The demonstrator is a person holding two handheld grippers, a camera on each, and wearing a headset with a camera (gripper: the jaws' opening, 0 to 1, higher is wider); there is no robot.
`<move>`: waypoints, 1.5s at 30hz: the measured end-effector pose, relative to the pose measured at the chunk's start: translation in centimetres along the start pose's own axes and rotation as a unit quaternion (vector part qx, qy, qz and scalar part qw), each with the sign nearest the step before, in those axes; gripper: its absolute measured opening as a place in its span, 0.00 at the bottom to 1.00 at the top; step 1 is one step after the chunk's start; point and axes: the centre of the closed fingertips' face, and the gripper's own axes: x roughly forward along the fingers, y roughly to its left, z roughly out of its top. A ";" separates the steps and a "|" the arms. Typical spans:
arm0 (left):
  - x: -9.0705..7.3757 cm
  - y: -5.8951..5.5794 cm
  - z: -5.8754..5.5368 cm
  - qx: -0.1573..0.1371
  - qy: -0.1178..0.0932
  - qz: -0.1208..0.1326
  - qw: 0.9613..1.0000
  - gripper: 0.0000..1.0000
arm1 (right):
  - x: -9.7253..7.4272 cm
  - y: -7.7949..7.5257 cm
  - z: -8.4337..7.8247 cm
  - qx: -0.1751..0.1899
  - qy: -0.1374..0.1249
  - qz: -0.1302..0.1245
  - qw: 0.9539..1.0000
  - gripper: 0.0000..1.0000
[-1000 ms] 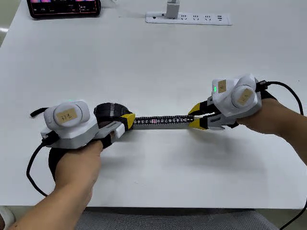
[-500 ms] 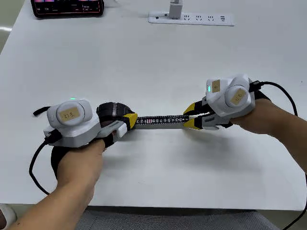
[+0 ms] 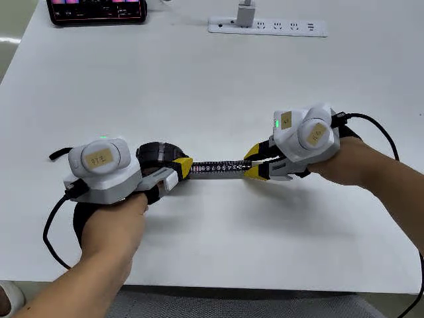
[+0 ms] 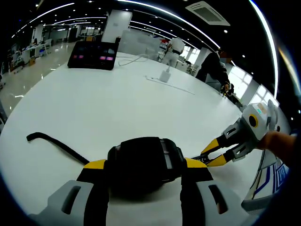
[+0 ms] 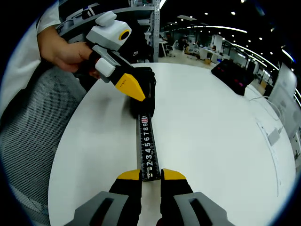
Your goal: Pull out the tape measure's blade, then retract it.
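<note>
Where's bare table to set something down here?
Free: the wide stretch between the blade and the power strip and screen at the far edge; also along the near edge. Crowded: left gripper, tape measure, blade, right gripper in one line.

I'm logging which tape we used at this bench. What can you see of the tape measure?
The tape measure has a rounded black case that looks rubbery. It sits on the white table, clamped between the left tongs. Its blade is dark with white numerals and a few red marks near the case. A short length is pulled out, running straight and low over the table to the right tongs, which pinch its end.
</note>
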 end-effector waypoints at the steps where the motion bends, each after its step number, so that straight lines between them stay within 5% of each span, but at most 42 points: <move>1: 0.0 0.0 0.0 0.001 0.000 0.000 1.000 0.57 | 0.2 -0.1 0.2 0.002 -0.002 0.000 1.000 0.11; 45: 0.0 0.1 0.1 -0.004 0.000 -0.008 1.000 0.57 | 5.6 0.7 6.2 0.009 -0.045 0.021 0.999 0.11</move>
